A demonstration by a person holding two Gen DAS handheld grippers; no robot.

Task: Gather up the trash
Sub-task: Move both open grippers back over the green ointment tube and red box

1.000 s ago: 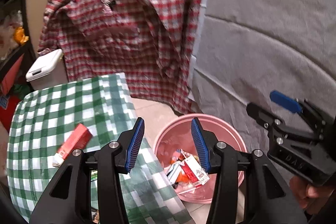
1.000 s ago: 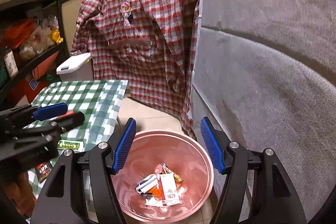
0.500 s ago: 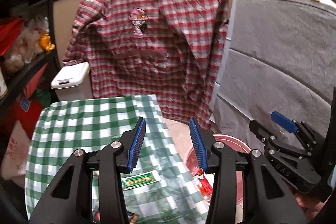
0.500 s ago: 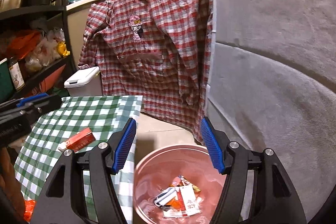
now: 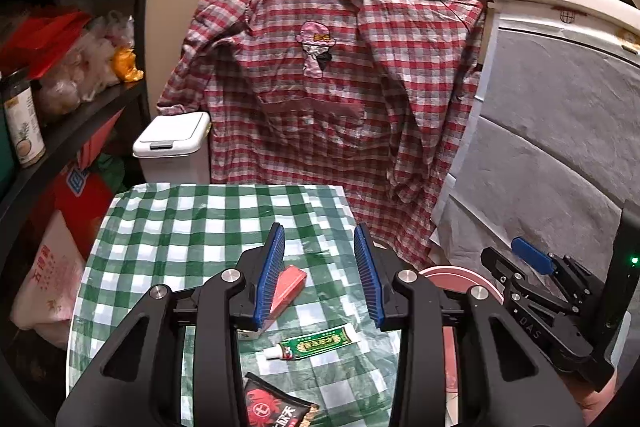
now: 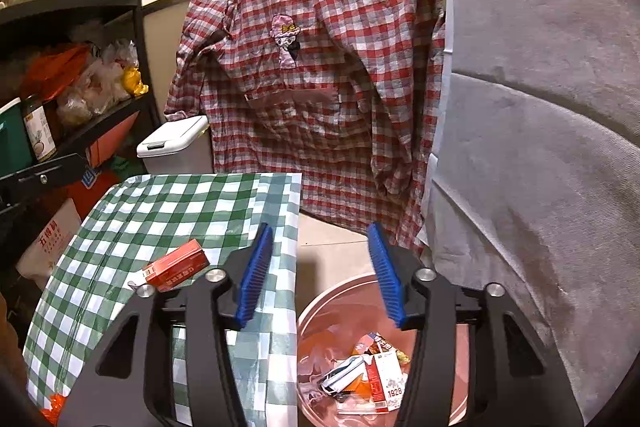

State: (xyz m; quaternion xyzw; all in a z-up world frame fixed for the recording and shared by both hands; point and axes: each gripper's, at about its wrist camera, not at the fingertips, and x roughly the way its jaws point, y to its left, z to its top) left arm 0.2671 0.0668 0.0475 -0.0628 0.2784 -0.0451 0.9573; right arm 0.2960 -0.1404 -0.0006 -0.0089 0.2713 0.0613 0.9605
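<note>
My left gripper point(image 5: 319, 275) is open and empty above the green checked table point(image 5: 180, 223). A red box point(image 5: 290, 287) lies just behind its left finger. A green tube point(image 5: 316, 341) and a black-and-red wrapper point(image 5: 276, 409) lie nearer me. My right gripper point(image 6: 320, 275) is open and empty, over the gap between the table edge point(image 6: 280, 227) and the pink bin point(image 6: 332, 299), which holds several wrappers point(image 6: 376, 371). The red box also shows in the right wrist view point(image 6: 176, 265). The right gripper shows at the right in the left wrist view point(image 5: 536, 267).
A red plaid shirt point(image 5: 340, 87) hangs from the counter behind the table. A white lidded bin point(image 5: 172, 139) stands at the back left. Black shelves point(image 5: 80, 107) with bags and jars are on the left. A grey covered panel point(image 5: 560, 147) is on the right.
Both grippers have pulled back and risen from the pink bin. The left one swung left over the table; the red box, tube and wrapper now lie under it.
</note>
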